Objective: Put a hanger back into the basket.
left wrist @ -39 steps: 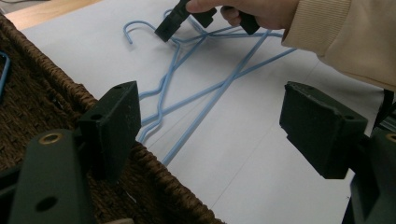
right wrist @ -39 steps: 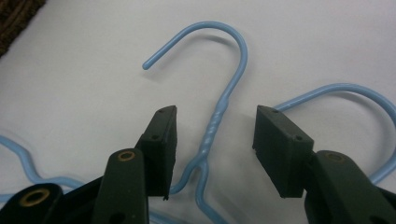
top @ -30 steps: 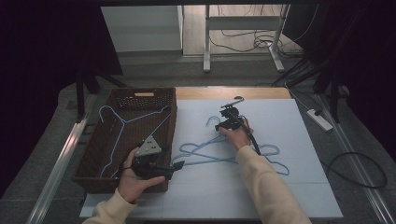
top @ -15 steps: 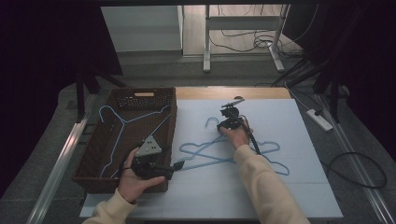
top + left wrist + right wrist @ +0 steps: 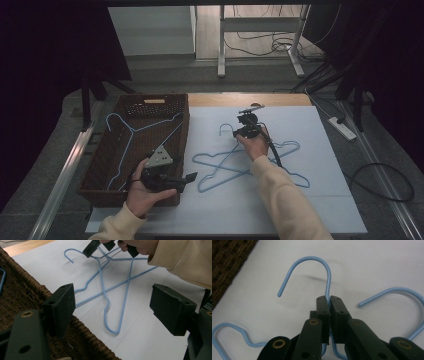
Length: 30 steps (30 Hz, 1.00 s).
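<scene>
Right gripper [image 5: 329, 300] has just been closing, fingers now pinching the hanger [image 5: 227, 165] neck, mid-desk [image 5: 325, 200]. Left gripper [image 5: 112, 305] fingers wide, about 7 o'clock, probably over the basket [image 5: 100, 165].

Dim room, dark at sides. Bright light on pale table sheet [image 5: 320, 200]. Soft shadow under blue hook [image 5: 312, 270]. Close black jaws a bit blurry. No glare.
</scene>
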### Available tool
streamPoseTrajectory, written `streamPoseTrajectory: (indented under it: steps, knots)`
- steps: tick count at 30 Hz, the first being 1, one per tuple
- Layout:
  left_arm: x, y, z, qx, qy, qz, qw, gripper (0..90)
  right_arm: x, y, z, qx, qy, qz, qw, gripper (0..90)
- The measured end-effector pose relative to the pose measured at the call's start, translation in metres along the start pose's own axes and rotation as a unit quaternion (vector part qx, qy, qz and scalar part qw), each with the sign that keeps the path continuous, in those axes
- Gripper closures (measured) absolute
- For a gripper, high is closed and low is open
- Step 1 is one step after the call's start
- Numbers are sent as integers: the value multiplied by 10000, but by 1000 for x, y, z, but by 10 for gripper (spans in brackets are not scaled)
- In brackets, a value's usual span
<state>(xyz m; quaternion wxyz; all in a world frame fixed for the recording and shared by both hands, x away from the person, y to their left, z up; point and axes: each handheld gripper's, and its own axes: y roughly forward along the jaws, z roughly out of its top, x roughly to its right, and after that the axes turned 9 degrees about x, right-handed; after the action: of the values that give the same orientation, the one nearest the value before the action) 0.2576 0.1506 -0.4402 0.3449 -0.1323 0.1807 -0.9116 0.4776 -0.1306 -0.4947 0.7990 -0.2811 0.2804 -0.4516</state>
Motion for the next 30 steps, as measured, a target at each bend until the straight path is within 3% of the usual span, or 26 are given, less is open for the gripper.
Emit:
streamPoseTrajectory:
  steps: [15,30]
  knots:
    - [2,1,1,-17,20,15,10000,215,-6,-41,0,553,-43,437,9975,863]
    - [4,6,7,-55,16,28,10000,218,-9,-94,-5,1136,-224,655,9911,861]
